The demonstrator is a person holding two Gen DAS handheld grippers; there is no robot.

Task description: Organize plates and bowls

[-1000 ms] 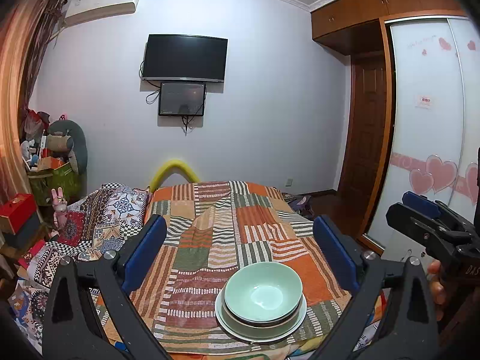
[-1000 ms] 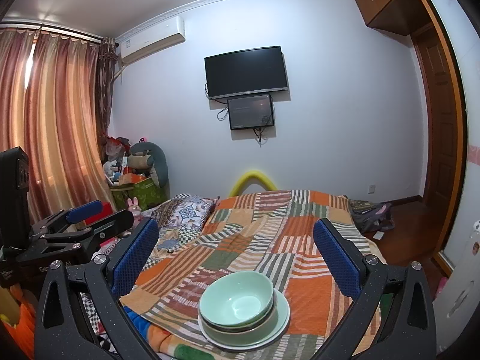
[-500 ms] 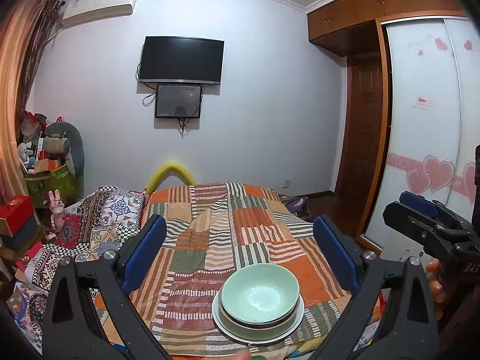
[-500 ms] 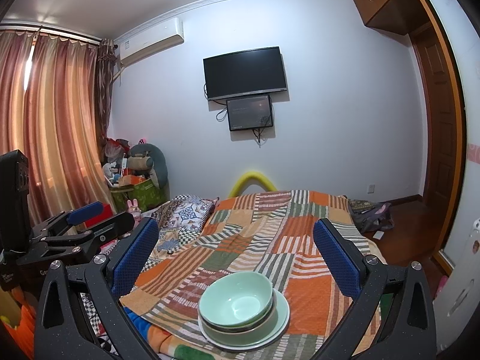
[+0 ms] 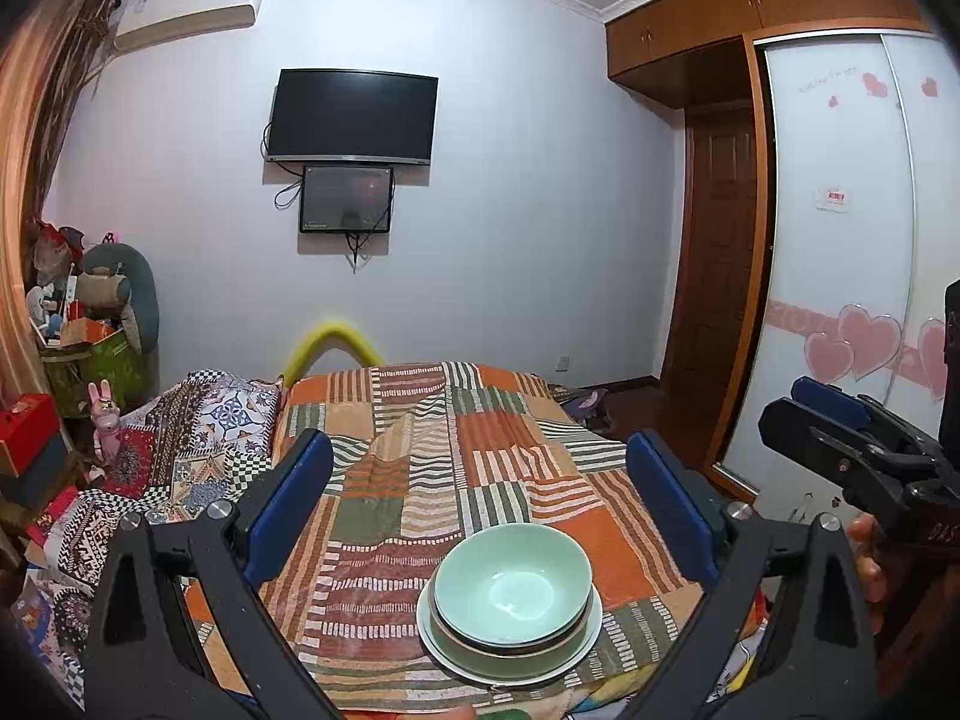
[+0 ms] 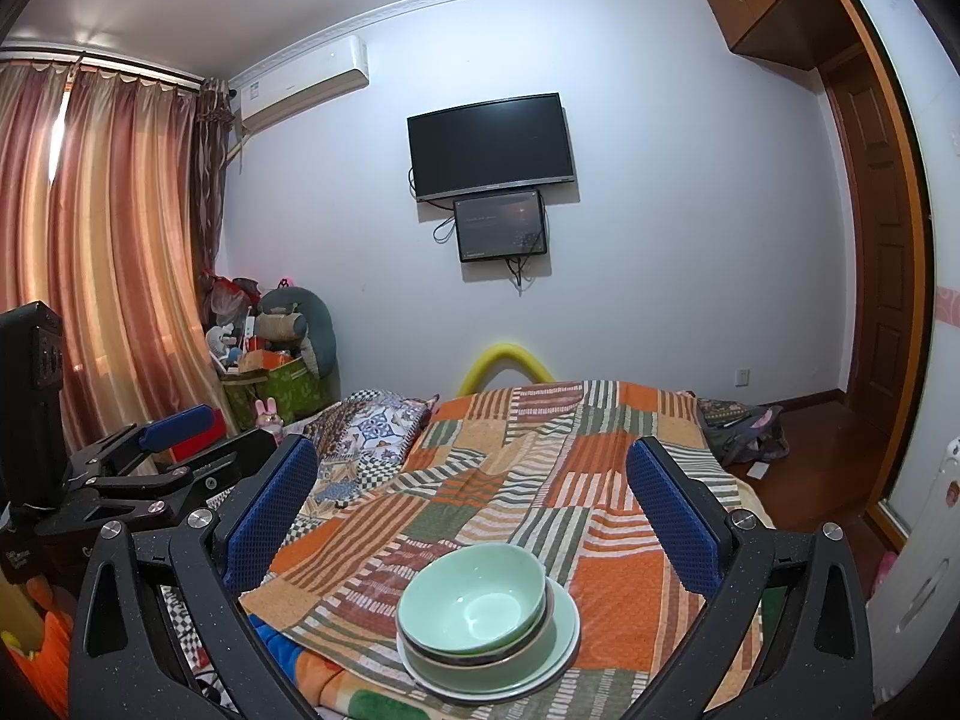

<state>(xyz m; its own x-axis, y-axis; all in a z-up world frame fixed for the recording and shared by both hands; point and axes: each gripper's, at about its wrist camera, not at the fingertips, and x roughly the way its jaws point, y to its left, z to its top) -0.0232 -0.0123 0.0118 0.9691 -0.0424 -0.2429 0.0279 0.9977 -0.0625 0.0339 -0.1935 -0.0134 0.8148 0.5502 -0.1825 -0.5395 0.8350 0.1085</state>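
A pale green bowl sits nested in a darker-rimmed bowl, and both rest on a pale plate near the front edge of the bed, on a striped patchwork blanket. Stacking largest at the bottom keeps the pile low and steady on the soft bedding, which suggests the sorting is largely done. The left claw hangs above and behind the stack, released, its blue pads spread wide and touching nothing. The right claw is likewise spread and empty, held back from the dishes. Both stand clear, probably so that a withdrawing pad does not nudge the pile.
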